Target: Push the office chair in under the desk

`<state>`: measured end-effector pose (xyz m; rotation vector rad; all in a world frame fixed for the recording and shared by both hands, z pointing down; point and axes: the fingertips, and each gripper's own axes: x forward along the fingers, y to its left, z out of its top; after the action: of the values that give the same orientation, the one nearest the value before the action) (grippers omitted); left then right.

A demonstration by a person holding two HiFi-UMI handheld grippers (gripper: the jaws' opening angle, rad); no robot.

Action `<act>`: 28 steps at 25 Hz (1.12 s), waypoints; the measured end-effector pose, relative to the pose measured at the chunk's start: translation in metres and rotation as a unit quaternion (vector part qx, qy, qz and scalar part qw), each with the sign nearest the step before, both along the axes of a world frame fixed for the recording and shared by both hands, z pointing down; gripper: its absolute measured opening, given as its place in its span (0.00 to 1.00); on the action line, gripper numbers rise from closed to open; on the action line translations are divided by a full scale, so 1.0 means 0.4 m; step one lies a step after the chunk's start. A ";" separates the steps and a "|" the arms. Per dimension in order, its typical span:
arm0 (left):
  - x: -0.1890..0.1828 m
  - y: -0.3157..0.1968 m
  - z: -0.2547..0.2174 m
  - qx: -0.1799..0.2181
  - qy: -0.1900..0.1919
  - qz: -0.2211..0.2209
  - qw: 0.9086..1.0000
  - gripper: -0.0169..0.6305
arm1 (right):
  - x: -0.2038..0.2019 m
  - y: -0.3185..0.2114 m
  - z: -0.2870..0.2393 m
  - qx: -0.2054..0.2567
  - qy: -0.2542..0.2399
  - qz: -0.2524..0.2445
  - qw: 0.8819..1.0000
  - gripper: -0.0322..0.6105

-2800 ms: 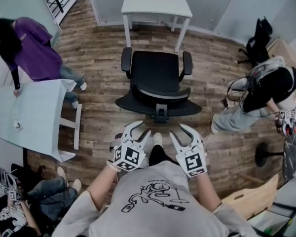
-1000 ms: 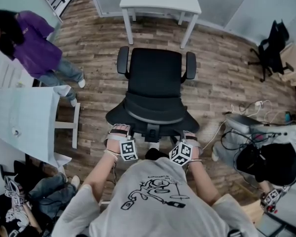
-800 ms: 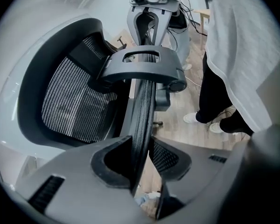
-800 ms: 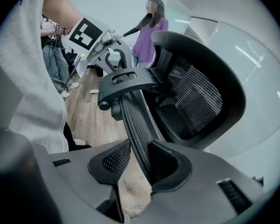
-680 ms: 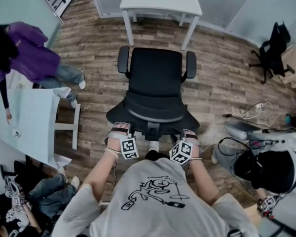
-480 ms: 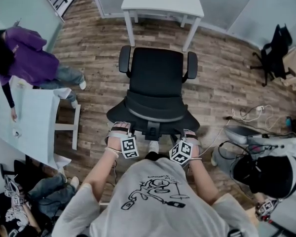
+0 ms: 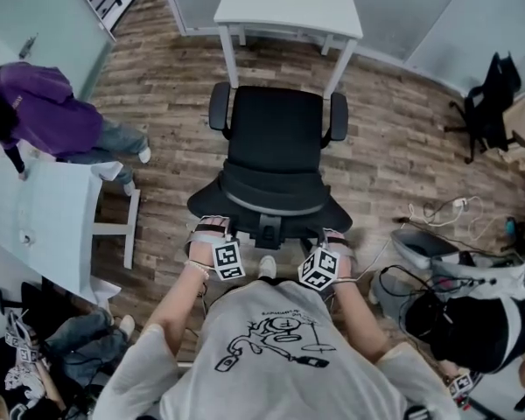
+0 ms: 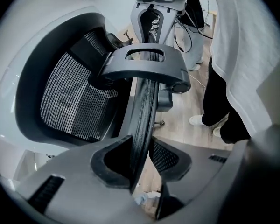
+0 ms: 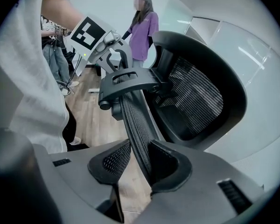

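Note:
A black mesh office chair (image 7: 273, 138) stands on the wood floor, its seat facing a small white desk (image 7: 289, 7) at the top of the head view. My left gripper (image 7: 208, 227) is shut on the left part of the backrest's top rim (image 8: 143, 120). My right gripper (image 7: 334, 234) is shut on the right part of that rim (image 9: 134, 125). In the left gripper view my left gripper (image 8: 141, 160) has the rim between its pads. The right gripper view shows my right gripper (image 9: 139, 160) clamping it the same way. The headrest bracket (image 8: 142, 66) juts out beyond both.
A white table (image 7: 52, 217) stands at the left with a person in purple (image 7: 44, 116) beside it. Another person (image 7: 472, 322) crouches at the lower right near cables (image 7: 429, 213). A second black chair (image 7: 490, 86) is at the far right. More people sit at the lower left (image 7: 35, 357).
The chair and both grippers have moved toward the desk, so the gap between seat front and desk is smaller. The person in purple has shifted left, the one at the right lower.

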<state>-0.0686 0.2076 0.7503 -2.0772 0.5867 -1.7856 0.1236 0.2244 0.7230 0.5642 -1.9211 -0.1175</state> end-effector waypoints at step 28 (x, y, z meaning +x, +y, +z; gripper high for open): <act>0.052 -0.082 -0.003 -0.006 0.009 -0.006 1.000 0.21 | 0.053 -0.098 0.010 0.007 0.020 -0.003 1.000 0.29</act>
<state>-0.0478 0.1748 0.7491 -2.1057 0.5960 -1.7828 0.1449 0.1850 0.7271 0.5615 -1.8841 -0.1448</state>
